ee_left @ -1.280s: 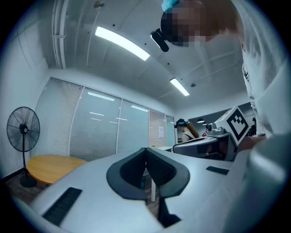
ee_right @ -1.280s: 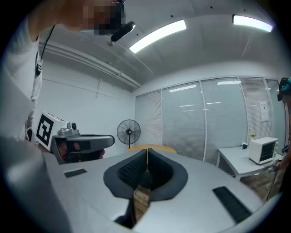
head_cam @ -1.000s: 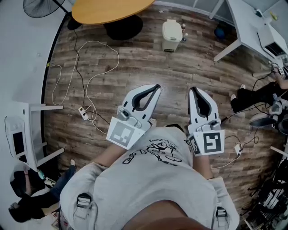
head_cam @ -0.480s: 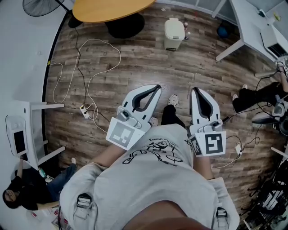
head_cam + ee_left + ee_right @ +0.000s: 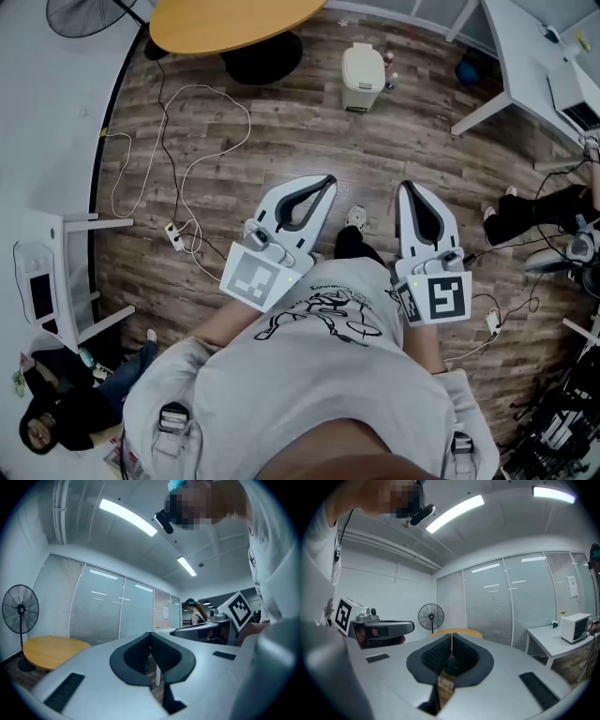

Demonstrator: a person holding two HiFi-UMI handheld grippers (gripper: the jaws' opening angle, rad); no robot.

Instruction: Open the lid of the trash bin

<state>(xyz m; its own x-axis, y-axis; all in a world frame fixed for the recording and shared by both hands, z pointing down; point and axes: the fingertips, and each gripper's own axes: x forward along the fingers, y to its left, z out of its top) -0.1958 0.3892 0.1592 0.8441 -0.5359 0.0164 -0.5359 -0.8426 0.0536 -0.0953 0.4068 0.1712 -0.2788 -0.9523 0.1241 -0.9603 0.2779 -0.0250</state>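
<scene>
While one trash bin (image 5: 362, 82) is sitting well ahead with its lid (image 5: 361, 58) down, the left gripper (image 5: 327, 179) and right gripper (image 5: 403, 186) are both hovering, jaws pressed together, empty.

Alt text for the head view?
A person holds the left gripper and right gripper, both shut and empty, over a wood floor. The closed cream trash bin stands ahead, near a round wooden table.

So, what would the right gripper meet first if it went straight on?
Nothing near; the right gripper lines up with the round wooden table far ahead, probably its first contact, though depth is unclear.
</scene>
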